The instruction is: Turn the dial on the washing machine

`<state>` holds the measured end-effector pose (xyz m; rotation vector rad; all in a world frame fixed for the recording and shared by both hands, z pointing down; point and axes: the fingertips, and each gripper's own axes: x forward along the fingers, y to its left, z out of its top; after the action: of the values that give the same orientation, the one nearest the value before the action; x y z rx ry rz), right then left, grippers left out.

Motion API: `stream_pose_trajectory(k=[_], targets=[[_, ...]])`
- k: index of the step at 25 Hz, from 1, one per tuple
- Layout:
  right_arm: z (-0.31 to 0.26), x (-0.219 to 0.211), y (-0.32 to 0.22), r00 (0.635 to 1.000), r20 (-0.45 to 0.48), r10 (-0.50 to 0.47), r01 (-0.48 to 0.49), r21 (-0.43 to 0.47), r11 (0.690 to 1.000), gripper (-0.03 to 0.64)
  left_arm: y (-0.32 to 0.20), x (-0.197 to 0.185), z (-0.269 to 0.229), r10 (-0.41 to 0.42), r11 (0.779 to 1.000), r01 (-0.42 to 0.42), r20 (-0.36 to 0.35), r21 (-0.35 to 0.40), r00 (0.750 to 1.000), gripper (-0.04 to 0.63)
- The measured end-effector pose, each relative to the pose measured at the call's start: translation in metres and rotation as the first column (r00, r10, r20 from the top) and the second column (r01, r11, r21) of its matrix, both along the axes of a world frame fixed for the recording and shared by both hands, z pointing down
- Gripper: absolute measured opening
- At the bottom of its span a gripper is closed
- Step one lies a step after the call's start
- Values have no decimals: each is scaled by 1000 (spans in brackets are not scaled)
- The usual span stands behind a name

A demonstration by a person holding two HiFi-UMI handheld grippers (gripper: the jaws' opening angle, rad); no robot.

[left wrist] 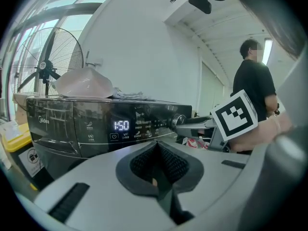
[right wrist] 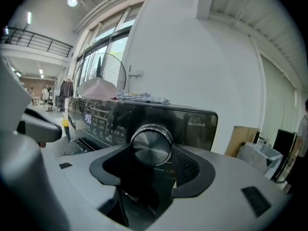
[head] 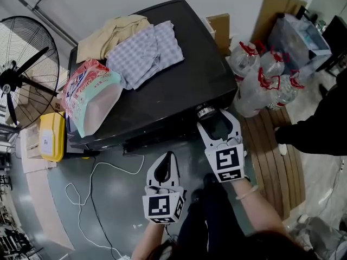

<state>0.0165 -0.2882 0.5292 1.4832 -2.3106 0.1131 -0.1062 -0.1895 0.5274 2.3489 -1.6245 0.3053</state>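
Seen steeply from above in the head view: a black washing machine [head: 179, 85], with its front panel squeezed to a thin edge and its controls unreadable there. On the lid, a heap of checked and beige clothes [head: 143, 50] and a pink detergent bag [head: 89, 99] overhanging the left front corner. To the left, a standing fan [head: 21, 75], cut off by the picture's edge.

Held low and well short of the machine, the left gripper [head: 167, 157]: jaws together, nothing between them.

At the right end of the control panel, the right gripper [head: 212, 114]: jaws closed on the dial [right wrist: 151, 145], one pad against each side, the lower rim hidden behind the jaw body.

Axis of the dial horizontal, straight out of the panel, with the flat brushed-metal face turned squarely toward the right gripper view. No pointer mark to be made out on it.

Only in the left gripper view: the dial in profile, a short stub at the jaw tips. Also there, and hard to read in the other views, a lit display [left wrist: 121, 125] reading 1:50.
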Motion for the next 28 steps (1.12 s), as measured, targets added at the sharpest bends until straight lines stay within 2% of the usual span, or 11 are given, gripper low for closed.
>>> stream_pose_trajectory(k=[4,9,16,23,28], targets=[[-1,1,0,994,102,26,-22,-35,999,284,2,2,-1,2,1000,-2,0,0,1000,17],[4,5,-1,992,120,32,-27,-39,999,285,4,3,-1,4,1000,-4,2,2,1000,17],[3,-1,2,1000,29,-8,10,-36,999,308,6,4,-2,10,1000,-10,6,2,1000,17],[-5,-5,2,994,-103,-29,34,49,998,310,5,4,-2,3,1000,-3,2,7,1000,17],[-6,-1,1,998,-56,-9,12,49,999,286,8,3,0,1,1000,-1,0,6,1000,17]])
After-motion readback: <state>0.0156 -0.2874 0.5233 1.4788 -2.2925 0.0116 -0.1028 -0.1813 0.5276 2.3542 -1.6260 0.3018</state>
